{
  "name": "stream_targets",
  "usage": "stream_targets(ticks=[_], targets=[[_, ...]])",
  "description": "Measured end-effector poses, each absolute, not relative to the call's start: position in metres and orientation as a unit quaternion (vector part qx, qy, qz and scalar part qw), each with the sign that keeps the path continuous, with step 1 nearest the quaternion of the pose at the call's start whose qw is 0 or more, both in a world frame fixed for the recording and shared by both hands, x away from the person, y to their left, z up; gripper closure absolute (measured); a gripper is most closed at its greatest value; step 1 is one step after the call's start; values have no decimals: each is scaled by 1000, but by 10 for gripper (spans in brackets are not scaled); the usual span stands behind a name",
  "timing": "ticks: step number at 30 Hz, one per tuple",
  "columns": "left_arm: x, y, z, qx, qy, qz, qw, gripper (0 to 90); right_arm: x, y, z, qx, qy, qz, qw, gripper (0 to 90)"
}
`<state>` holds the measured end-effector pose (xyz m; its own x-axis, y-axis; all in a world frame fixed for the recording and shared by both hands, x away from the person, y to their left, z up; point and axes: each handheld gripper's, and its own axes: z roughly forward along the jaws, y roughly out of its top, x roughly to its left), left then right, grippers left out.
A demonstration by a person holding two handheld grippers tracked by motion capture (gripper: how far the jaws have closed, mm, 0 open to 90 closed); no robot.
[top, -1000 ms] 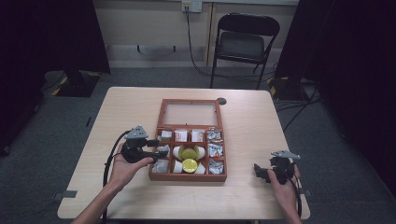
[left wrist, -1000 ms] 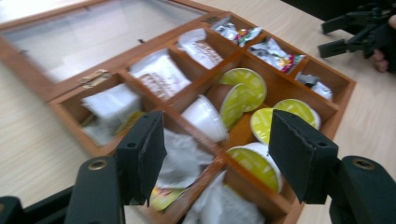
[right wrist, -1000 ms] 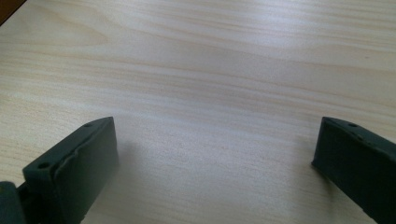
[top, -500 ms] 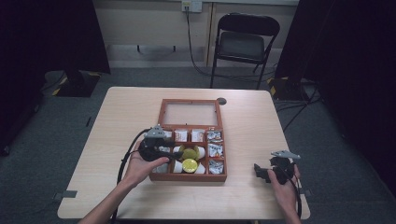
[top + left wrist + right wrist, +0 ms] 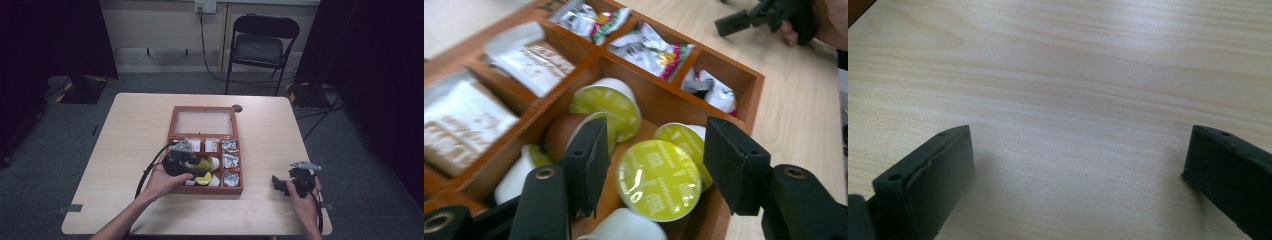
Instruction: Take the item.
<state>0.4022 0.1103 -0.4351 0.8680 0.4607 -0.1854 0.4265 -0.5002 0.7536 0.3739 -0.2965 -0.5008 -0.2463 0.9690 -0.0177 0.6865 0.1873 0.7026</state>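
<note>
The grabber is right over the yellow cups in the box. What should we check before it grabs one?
1. Left gripper open: ok, jaws stand wide apart.
2. Yellow-lidded cup between the jaws: ok, it sits in the gap.
3. Jaws touching the cup: cannot tell.
4. Room around it: not ok, other cups crowd close, and one jaw is against a brown one.
5. Wooden box lid out of the way: ok, it lies open behind.
6. Right gripper clear of the box: ok, it is open over bare table.
</note>
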Motion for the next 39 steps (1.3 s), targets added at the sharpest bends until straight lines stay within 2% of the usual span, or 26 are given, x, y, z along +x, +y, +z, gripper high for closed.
stream_targets(ticks=[24, 33, 39], targets=[[403, 99, -457, 894, 246, 2, 374, 387, 374, -297, -501, 565, 732, 295, 240, 0], [403, 93, -459, 901, 248, 15, 355, 350, 374, -297, -501, 565, 733, 295, 240, 0], [404, 93, -459, 906, 243, 18, 346, 364, 374, -297, -501, 565, 733, 295, 240, 0]])
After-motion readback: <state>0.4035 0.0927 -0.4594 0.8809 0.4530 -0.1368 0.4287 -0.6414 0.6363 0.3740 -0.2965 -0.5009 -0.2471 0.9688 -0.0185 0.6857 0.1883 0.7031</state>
